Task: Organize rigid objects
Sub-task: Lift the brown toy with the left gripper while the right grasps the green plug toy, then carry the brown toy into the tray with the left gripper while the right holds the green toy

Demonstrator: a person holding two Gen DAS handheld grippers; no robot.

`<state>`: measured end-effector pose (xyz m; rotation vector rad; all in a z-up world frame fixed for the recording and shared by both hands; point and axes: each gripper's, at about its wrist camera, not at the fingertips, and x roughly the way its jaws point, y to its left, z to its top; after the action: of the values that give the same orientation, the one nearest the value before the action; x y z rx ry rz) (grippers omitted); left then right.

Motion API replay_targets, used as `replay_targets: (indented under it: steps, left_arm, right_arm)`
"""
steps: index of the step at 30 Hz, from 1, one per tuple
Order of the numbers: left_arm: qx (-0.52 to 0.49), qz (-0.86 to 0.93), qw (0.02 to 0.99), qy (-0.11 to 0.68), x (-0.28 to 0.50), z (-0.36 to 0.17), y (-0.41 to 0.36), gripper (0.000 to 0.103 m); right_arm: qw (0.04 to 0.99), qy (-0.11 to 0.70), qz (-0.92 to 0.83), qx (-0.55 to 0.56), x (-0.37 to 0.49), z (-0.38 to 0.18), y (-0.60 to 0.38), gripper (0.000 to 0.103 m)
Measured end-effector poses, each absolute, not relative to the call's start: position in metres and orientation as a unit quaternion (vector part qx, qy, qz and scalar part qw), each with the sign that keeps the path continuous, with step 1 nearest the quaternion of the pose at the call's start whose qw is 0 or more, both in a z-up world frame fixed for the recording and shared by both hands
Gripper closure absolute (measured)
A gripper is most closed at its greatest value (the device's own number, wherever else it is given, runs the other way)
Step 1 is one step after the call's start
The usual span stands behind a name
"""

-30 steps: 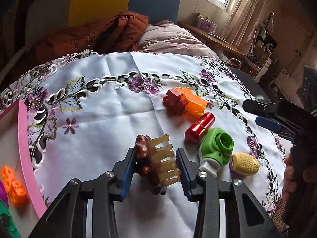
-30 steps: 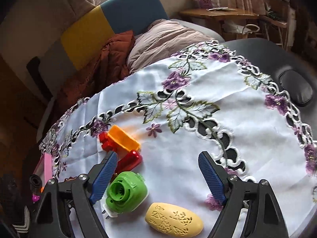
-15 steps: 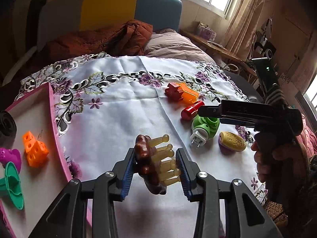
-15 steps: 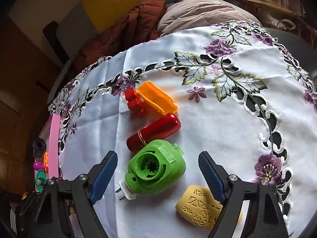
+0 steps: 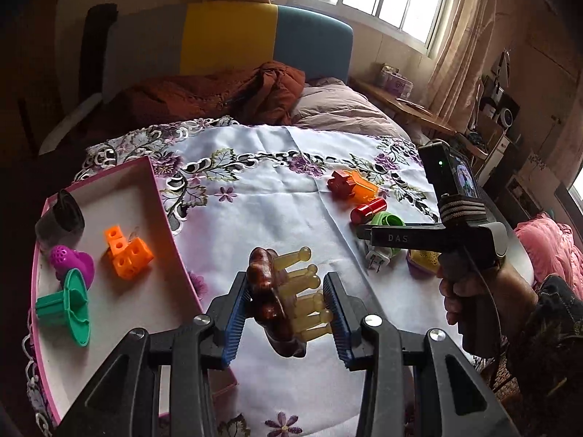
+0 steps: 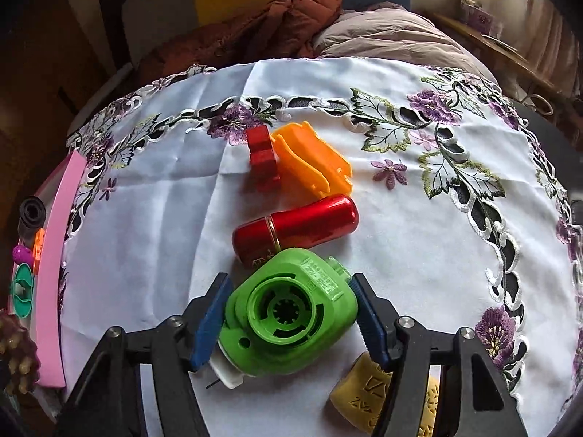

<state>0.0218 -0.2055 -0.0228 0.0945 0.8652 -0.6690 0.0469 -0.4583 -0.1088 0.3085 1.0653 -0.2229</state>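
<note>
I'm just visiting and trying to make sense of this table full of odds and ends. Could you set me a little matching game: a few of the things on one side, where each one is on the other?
Things:
1. brown hair claw
2. green plug-in device
3. orange cube block
4. red tube

Places:
A. lying in the pink tray
B. lying loose on the tablecloth
C. between the jaws of the left gripper
D. between the jaws of the right gripper

Pairs: 1-C, 2-D, 3-A, 4-B
</note>
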Motion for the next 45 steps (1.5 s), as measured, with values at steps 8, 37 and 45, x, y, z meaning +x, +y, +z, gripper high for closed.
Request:
replay_targets:
  steps: [8, 37, 45]
  left_arm:
    - [0.043, -0.297, 0.863, 0.407, 0.017, -0.019, -0.185, 0.062]
    - [0.015, -0.250, 0.867, 0.431, 0.021, -0.032, -0.133, 0.062]
    - [-0.018, -0.214, 0.875, 0.433, 0.027, -0.032, -0.087, 0.062]
  right_arm:
    - [0.844, 0.505, -0.109, 0.142, 0.048, -0.112, -0.456, 0.036]
    - [0.841, 0.513, -0.097, 0.142, 0.049, -0.116, -0.452, 0.010]
    - [0.838, 0.503, -0.092, 0.191, 0.046, -0.114, -0.463, 0.011]
